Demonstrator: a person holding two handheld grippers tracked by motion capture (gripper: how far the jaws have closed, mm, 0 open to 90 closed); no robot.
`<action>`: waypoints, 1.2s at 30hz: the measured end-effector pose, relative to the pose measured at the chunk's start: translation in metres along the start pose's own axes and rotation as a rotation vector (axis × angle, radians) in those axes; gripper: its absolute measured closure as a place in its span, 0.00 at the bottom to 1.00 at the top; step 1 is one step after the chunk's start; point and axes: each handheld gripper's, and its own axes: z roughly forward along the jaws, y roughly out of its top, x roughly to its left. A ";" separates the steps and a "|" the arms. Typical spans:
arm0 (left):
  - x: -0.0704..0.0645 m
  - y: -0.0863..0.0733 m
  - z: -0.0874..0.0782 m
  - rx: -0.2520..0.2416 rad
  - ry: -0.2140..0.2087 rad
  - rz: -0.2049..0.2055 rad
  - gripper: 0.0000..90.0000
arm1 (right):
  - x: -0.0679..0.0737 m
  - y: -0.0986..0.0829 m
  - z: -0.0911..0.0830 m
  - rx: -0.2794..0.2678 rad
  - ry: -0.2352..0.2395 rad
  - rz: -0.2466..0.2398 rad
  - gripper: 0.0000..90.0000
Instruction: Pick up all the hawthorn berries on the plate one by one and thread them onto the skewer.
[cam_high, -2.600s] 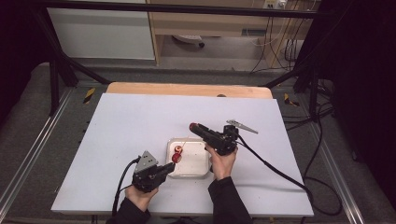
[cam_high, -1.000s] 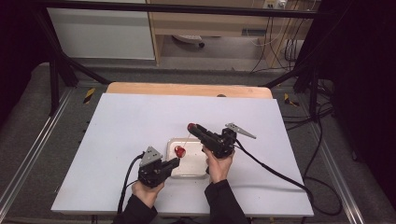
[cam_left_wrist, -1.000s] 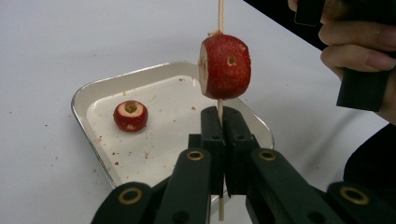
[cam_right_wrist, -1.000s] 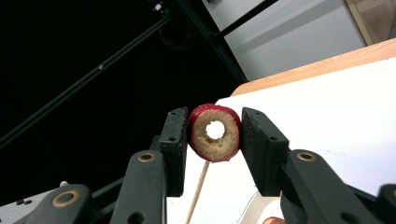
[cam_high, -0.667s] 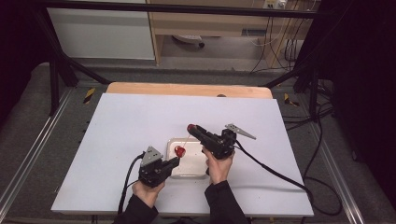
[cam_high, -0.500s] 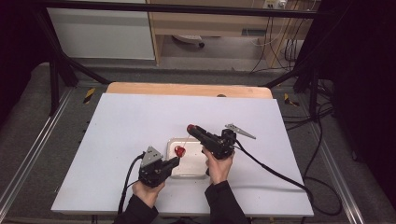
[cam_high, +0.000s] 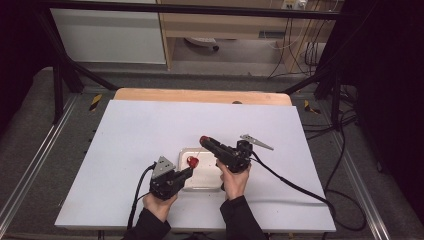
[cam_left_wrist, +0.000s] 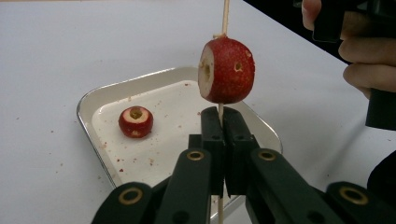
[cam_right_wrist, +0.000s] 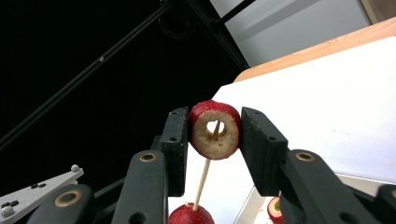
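Note:
My left gripper (cam_left_wrist: 219, 122) is shut on a thin wooden skewer (cam_left_wrist: 225, 14) that stands upright over a small metal tray (cam_left_wrist: 93, 100). A red cored fruit (cam_left_wrist: 227, 70) is threaded on the skewer just above the jaws. My right gripper (cam_right_wrist: 215, 127) is shut on a second cored red fruit (cam_right_wrist: 215, 140), held above it, and the skewer (cam_right_wrist: 203, 179) tip sits in this fruit's hole. In the high view the left gripper (cam_high: 187, 172) is at the tray's (cam_high: 210, 182) near left, and the right gripper (cam_high: 204, 142) is over its far side. Another fruit (cam_left_wrist: 135, 121) lies in the tray.
The tray sits near the front middle of a white table (cam_high: 150, 130) with a wooden strip (cam_high: 200, 95) at the far edge. Cables (cam_high: 295, 185) trail from both grippers. A person's hand (cam_left_wrist: 369, 56) holding the right gripper is close on the right of the left gripper view.
The left gripper came in from the left toward the tray with the skewer, and the right gripper shifted slightly left. Over the last second almost nothing moved.

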 end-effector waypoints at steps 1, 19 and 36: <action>0.000 0.000 0.000 -0.003 0.001 0.001 0.98 | 0.000 0.000 0.000 -0.001 0.000 0.002 0.71; -0.002 0.002 0.001 -0.001 -0.024 0.030 0.99 | -0.003 0.001 -0.002 0.037 0.026 0.000 0.71; 0.000 -0.001 -0.004 -0.015 -0.028 0.025 0.99 | -0.004 0.000 0.001 0.044 0.035 0.021 0.72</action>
